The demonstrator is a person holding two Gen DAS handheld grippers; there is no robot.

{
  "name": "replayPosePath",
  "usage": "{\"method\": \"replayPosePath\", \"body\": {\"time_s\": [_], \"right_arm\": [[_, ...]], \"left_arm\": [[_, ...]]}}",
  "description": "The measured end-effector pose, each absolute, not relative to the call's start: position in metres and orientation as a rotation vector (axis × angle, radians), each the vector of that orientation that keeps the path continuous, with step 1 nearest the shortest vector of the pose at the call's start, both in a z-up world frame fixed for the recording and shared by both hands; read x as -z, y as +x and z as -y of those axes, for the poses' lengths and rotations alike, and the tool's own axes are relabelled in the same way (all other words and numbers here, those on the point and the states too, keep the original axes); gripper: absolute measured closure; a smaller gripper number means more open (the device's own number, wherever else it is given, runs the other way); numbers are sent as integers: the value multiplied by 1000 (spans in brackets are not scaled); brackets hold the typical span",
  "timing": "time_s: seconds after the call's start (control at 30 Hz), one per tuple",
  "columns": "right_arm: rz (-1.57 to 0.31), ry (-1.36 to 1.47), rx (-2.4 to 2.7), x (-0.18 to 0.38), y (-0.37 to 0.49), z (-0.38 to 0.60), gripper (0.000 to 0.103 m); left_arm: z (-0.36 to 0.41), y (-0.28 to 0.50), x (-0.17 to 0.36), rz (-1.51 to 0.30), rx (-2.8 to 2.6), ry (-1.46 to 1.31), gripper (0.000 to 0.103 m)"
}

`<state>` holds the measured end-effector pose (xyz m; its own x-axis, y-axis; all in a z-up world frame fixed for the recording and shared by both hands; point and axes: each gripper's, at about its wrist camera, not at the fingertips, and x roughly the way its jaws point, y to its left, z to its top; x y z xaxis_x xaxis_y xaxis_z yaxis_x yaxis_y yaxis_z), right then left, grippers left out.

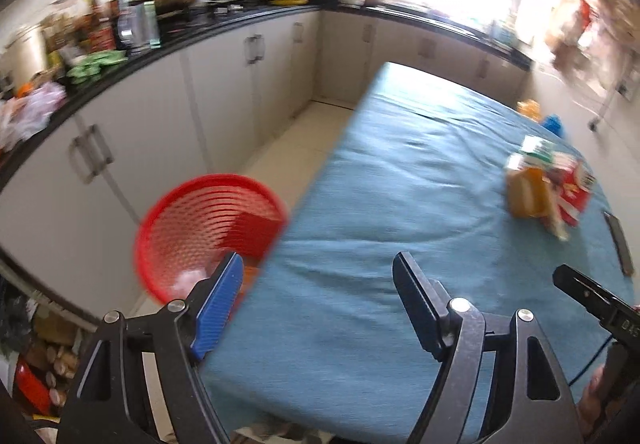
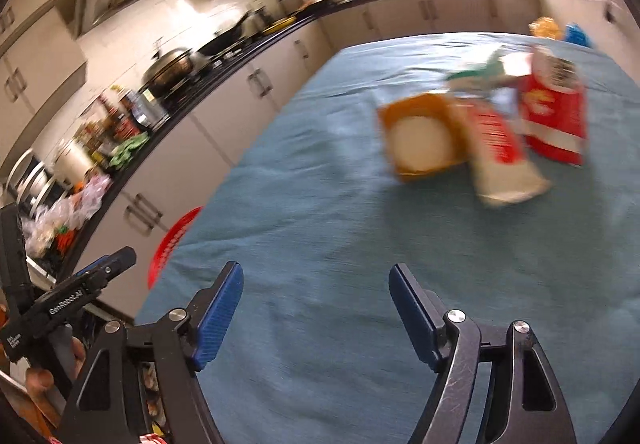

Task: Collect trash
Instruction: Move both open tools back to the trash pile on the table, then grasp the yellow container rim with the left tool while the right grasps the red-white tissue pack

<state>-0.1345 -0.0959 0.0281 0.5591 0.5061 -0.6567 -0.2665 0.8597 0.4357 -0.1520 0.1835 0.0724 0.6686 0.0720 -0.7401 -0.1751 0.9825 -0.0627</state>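
Both sets of tongs — the left tongs [image 1: 318, 300] and the right tongs [image 2: 316, 304] — are held apart with nothing between them, apparently readied for a pickup. The trash packets [image 2: 480, 127] lie clustered on the blue-covered desk [image 2: 320, 203], well apart from the red basket [image 1: 208, 232], which is set on the floor just beside the desk's edge — presumably so that trash can be dropped in.

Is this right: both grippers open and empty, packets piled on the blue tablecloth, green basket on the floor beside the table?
One error: the basket is red, not green, as the left wrist view shows. The rest holds: left gripper and right gripper are open and empty, the packets lie on the blue tablecloth, and the basket stands on the floor beside the table.
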Motion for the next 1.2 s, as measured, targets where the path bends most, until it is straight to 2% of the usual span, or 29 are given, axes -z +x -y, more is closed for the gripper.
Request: {"method": "replayPosePath", "body": {"time_s": [0.33,0.47,0.8,1.03,1.1,1.13,1.17,1.2], "right_arm": [[-842,376,-246,-23,-121,207,23],[-805,389,-178,-32,-102,236,17],[-792,425,-100,-31,-37,259,17],[-815,412,-99,-17,-13,253,17],[-815,398,-97,-15,-12,249,17],[-816,391,-96,-14,-11,248,20],[-814,383,-96,-14,-12,247,28],[-818,377,-97,-13,-12,246,39]], "left_arm": [[-97,-89,-72,-855,80,-79,26],[-67,-58,-65,-877,141,-49,26],[-29,16,-35,-981,216,-63,26],[-14,36,-19,-1024,282,-74,26],[-8,35,-16,-1028,303,-73,32],[-4,34,-16,-1028,302,-65,48],[-1,34,-14,-1032,305,-61,61],[0,32,-15,-1032,314,-70,66]]}}
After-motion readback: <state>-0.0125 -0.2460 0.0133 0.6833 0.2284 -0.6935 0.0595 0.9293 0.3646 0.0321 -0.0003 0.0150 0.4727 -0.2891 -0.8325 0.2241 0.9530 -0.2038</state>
